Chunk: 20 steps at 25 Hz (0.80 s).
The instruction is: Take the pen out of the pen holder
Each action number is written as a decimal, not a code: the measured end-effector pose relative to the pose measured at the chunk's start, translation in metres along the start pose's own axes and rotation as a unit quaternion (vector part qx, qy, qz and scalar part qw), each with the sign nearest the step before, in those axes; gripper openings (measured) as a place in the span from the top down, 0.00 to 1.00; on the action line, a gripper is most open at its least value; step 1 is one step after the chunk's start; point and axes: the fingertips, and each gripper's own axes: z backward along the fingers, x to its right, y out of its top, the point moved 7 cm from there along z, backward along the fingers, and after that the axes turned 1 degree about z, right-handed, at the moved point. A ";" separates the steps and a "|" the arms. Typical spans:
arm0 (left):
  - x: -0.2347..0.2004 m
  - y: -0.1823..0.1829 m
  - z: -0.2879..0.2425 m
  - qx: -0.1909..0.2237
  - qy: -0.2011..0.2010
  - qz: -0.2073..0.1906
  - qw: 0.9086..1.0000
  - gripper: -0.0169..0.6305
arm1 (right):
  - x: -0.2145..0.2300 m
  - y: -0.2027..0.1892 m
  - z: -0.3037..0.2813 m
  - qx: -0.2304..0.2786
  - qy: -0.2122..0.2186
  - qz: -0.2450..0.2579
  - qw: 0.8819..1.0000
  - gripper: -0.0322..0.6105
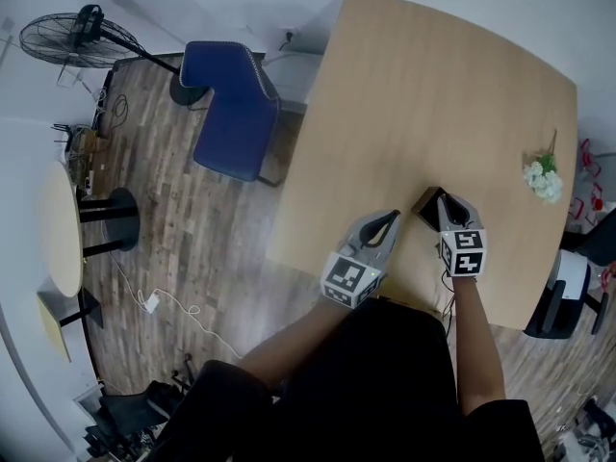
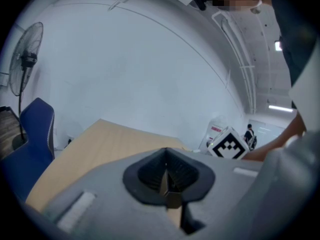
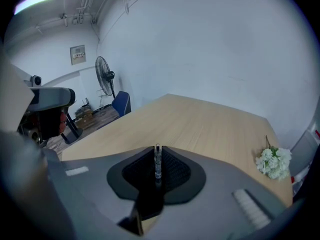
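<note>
- Clear plastic pen [image 3: 158, 165] stands upright between the pads of my right gripper [image 3: 158, 153], which is clenched on it. Its top pokes out just above the fingertips.
- Directly beneath those jaws sits the dark holder [image 3: 148, 200], and the pen's lower end runs down towards it. I cannot tell whether that end is clear of the holder.
- In the head view my right gripper [image 1: 442, 200] tilts down over the holder [image 1: 426, 206]. The holder stands on the wooden table [image 1: 414, 94], near the edge closest to me.
- My left gripper [image 2: 167, 156] has its 2 jaws pressed together with nothing between them. Only bare table shows below the pads.
- In the head view the left gripper [image 1: 392, 217] hangs just to the left of the holder, near it but apart from it.
- White flowers [image 3: 272, 163] lie on the table well off to the right of my right gripper.
- Blue chair [image 1: 234, 104] and a fan [image 1: 72, 37] stand on the floor beyond the table, far to the left of my left gripper.
</note>
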 end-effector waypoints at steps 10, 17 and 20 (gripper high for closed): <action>0.000 0.002 0.027 0.001 -0.073 0.000 0.997 0.97 | -0.024 0.026 0.061 0.060 -0.061 -0.046 0.995 0.88; 0.002 0.004 0.027 0.007 -0.084 -0.015 0.996 0.97 | -0.022 0.031 0.108 0.111 -0.083 -0.073 0.988 0.88; 0.012 0.013 0.031 0.028 -0.066 -0.028 0.997 0.97 | -0.015 0.031 0.130 0.129 -0.084 -0.070 0.986 0.88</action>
